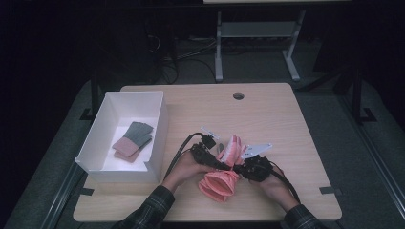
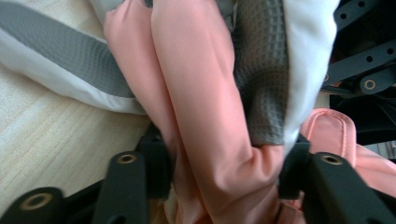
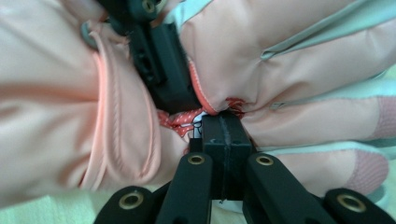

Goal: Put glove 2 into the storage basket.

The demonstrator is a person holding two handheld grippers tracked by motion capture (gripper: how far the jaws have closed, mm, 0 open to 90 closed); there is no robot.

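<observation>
Pink glove (image 1: 223,177) on wooden table (image 1: 296,119), near edge, centre; long axis from cuff at near-left to fingers at far-right. Left gripper (image 2: 224,179) at left of glove, jaws half-closed, pressing bunched pink-and-grey fabric between them. Right gripper (image 3: 220,140) at right, jaws fully closed, pinching fabric at glove's middle. Both touching glove. White box (image 1: 157,133) far-left, closer to left hand.

the white box (image 1: 160,125) walls off my left side, its near wall just beside my left hand (image 1: 184,167). the pink glove (image 1: 222,181) bunches between my two grippers, leaving no gap there. the tabletop (image 1: 286,124) lies open ahead and to my right.
</observation>
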